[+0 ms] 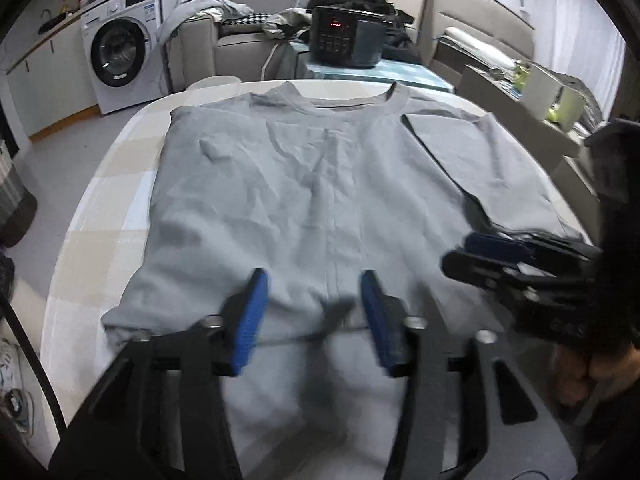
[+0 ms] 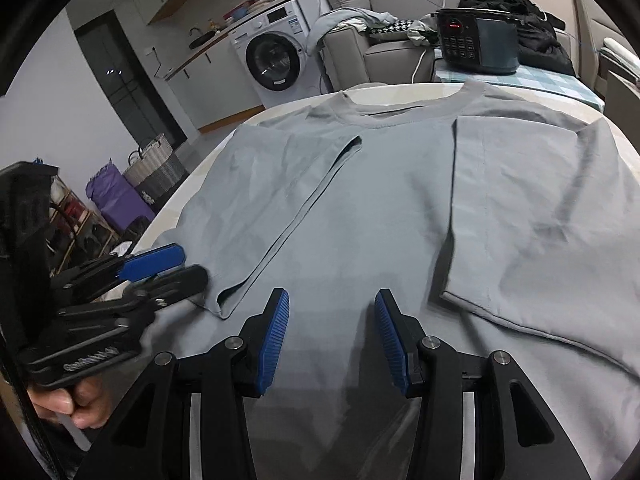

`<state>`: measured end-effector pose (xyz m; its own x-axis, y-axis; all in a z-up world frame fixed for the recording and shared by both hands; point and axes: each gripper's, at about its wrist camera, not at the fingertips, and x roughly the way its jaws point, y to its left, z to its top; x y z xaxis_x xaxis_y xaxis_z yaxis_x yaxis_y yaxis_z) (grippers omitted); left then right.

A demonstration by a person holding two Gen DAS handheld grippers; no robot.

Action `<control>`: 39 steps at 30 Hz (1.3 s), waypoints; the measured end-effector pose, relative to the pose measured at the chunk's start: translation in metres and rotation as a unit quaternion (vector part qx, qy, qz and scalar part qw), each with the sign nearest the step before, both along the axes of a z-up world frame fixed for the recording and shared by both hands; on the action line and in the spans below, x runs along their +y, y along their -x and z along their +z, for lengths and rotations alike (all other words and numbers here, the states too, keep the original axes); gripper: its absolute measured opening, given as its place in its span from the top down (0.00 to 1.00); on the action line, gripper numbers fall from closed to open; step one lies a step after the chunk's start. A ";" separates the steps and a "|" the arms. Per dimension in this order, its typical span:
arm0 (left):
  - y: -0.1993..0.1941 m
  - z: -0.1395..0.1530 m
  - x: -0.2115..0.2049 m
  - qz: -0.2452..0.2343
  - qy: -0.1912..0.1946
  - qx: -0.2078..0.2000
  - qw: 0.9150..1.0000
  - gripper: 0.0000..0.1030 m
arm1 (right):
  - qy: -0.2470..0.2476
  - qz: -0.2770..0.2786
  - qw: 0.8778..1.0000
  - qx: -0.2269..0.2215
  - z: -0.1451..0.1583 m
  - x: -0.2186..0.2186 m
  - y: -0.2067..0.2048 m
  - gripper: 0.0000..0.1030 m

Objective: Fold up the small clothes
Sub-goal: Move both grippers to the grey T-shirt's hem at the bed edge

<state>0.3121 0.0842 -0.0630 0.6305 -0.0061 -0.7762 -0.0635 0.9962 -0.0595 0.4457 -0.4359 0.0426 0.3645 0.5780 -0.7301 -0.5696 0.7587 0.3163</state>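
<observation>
Across the pale round counter (image 1: pixel 100 184) lies one grey cotton T-shirt (image 1: pixel 304 184), collar far, both sleeves folded inward; the lengthwise folds look left to do. Two tools hover near its hem: left tool (image 1: pixel 314 312) and right tool (image 2: pixel 332 328), both parted, holding nothing.

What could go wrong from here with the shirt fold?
1. Both sleeves of the grey T-shirt are folded in but lie loose; tugging the hem could flip them open.
2. The left gripper and right gripper are both open and close together at the hem, so they may collide.
3. The shirt reaches the table edge; dragging may slide it off.
</observation>
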 end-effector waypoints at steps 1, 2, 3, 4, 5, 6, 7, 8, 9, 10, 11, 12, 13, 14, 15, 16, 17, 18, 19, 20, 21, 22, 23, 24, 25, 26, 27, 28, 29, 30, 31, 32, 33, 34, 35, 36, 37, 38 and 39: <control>-0.007 -0.008 -0.005 -0.004 -0.011 0.017 1.000 0.50 | -0.002 -0.003 1.000 0.000 0.000 -0.002 0.000 0.55; -0.012 -0.014 -0.009 -0.008 -0.016 0.035 0.999 0.49 | -0.003 -0.008 1.000 0.001 0.000 -0.005 0.000 0.55; -0.011 -0.015 -0.012 -0.006 -0.022 0.033 0.999 0.49 | -0.002 -0.013 1.000 0.003 0.000 -0.009 0.001 0.55; -0.007 -0.012 -0.014 -0.007 -0.016 0.030 0.999 0.49 | 0.002 -0.020 1.000 0.005 0.001 -0.013 0.002 0.55; -0.005 -0.009 -0.012 -0.013 0.000 0.032 0.999 0.49 | 0.005 -0.027 1.000 0.008 0.002 -0.018 0.004 0.55; 0.001 -0.004 -0.010 -0.018 0.023 0.031 0.999 0.49 | 0.004 -0.030 0.999 0.010 0.005 -0.024 0.007 0.55; 0.011 0.004 -0.005 -0.017 0.043 0.021 0.999 0.49 | 0.004 -0.033 0.999 0.006 0.011 -0.030 0.012 0.55; 0.021 0.011 -0.001 -0.014 0.049 0.012 0.999 0.49 | 0.004 -0.035 0.999 0.001 0.016 -0.037 0.017 0.54; 0.032 0.019 0.004 -0.008 0.048 0.003 0.999 0.49 | 0.006 -0.036 0.999 -0.010 0.026 -0.046 0.026 0.51; 0.048 0.029 0.012 0.001 0.045 -0.008 0.999 0.49 | 0.007 -0.036 0.999 -0.015 0.030 -0.052 0.031 0.41; 0.063 0.037 0.019 0.010 0.046 -0.018 0.999 0.49 | 0.009 -0.038 0.999 -0.024 0.039 -0.064 0.042 0.35; 0.075 0.043 0.026 0.017 0.048 -0.026 0.998 0.48 | 0.012 -0.043 0.998 -0.033 0.047 -0.075 0.052 0.25; 0.095 0.051 0.034 0.029 0.049 -0.036 0.998 0.43 | 0.013 -0.050 0.998 -0.042 0.053 -0.087 0.062 0.21; 0.110 0.055 0.041 0.038 0.048 -0.042 0.997 0.36 | 0.015 -0.055 0.997 -0.049 0.058 -0.096 0.070 0.19; 0.132 0.059 0.049 0.051 0.045 -0.049 0.996 0.34 | 0.021 -0.062 0.996 -0.056 0.063 -0.111 0.084 0.17; 0.146 0.062 0.058 0.060 0.044 -0.052 0.996 0.29 | 0.025 -0.066 0.996 -0.060 0.066 -0.121 0.092 0.15; 0.161 0.063 0.063 0.069 0.043 -0.055 0.995 0.21 | 0.031 -0.071 0.995 -0.065 0.068 -0.134 0.103 0.15; 0.177 0.063 0.068 0.079 0.041 -0.058 0.994 0.17 | 0.037 -0.077 0.994 -0.071 0.071 -0.146 0.116 0.14; 0.195 0.062 0.074 0.087 0.039 -0.059 0.994 0.11 | 0.044 -0.084 0.993 -0.075 0.071 -0.159 0.130 0.13; 0.210 0.061 0.079 0.091 0.039 -0.059 0.993 0.02 | 0.049 -0.088 0.992 -0.076 0.071 -0.168 0.139 0.13; 0.227 0.057 0.083 0.095 0.040 -0.060 0.993 0.01 | 0.056 -0.093 0.991 -0.076 0.070 -0.180 0.154 0.13; 0.241 0.054 0.085 0.101 0.042 -0.060 0.992 0.01 | 0.058 -0.095 0.991 -0.075 0.069 -0.189 0.163 0.13; 0.253 0.048 0.087 0.103 0.044 -0.056 0.992 0.01 | 0.059 -0.099 0.990 -0.075 0.067 -0.198 0.173 0.13; 0.260 0.044 0.087 0.101 0.047 -0.049 0.993 0.01 | 0.059 -0.107 0.990 -0.074 0.064 -0.207 0.185 0.13; 0.267 0.038 0.087 0.099 0.053 -0.043 0.993 0.01 | 0.057 -0.114 0.989 -0.071 0.062 -0.216 0.195 0.13; 0.272 0.034 0.086 0.097 0.056 -0.038 0.993 0.01 | 0.053 -0.122 0.989 -0.067 0.059 -0.226 0.207 0.13; 0.274 0.029 0.085 0.095 0.056 -0.031 0.993 0.01 | 0.045 -0.135 0.988 -0.062 0.056 -0.237 0.219 0.13; 0.276 0.025 0.084 0.091 0.055 -0.024 0.994 0.01 | 0.041 -0.145 0.987 -0.058 0.052 -0.243 0.227 0.13; 0.277 0.021 0.081 0.088 0.052 -0.018 0.995 0.01 | 0.036 -0.160 0.985 -0.051 0.048 -0.254 0.237 0.13; 0.280 0.018 0.079 0.085 0.051 -0.014 0.995 0.01 | 0.031 -0.174 0.983 -0.044 0.043 -0.264 0.246 0.13; 0.284 0.015 0.078 0.085 0.054 -0.014 0.995 0.01 | 0.029 -0.184 0.982 -0.038 0.040 -0.270 0.252 0.13; 0.286 0.013 0.077 0.084 0.056 -0.013 0.995 0.01 | 0.027 -0.196 0.980 -0.031 0.035 -0.278 0.259 0.13; 0.289 0.010 0.076 0.085 0.060 -0.012 0.995 0.01 | 0.025 -0.207 0.978 -0.020 0.028 -0.288 0.266 0.13; 0.291 0.008 0.076 0.086 0.064 -0.011 0.994 0.01 | 0.027 -0.209 0.978 -0.014 0.024 -0.291 0.269 0.13; 0.293 0.007 0.077 0.086 0.065 -0.010 0.994 0.01 | 0.037 -0.208 0.977 -0.005 0.020 -0.295 0.271 0.13; 0.298 0.006 0.078 0.089 0.061 -0.007 0.994 0.01 | 0.048 -0.207 0.977 -0.004 0.018 -0.296 0.271 0.13; 0.301 0.007 0.079 0.092 0.057 -0.005 0.994 0.01 | 0.051 -0.206 0.977 -0.004 0.017 -0.299 0.271 0.13; 0.304 0.008 0.080 0.095 0.052 -0.004 0.994 0.01 | 0.050 -0.202 0.978 -0.001 0.018 -0.301 0.272 0.13; 0.308 0.010 0.081 0.097 0.047 -0.002 0.994 0.01 | 0.043 -0.199 0.979 0.002 0.018 -0.303 0.272 0.13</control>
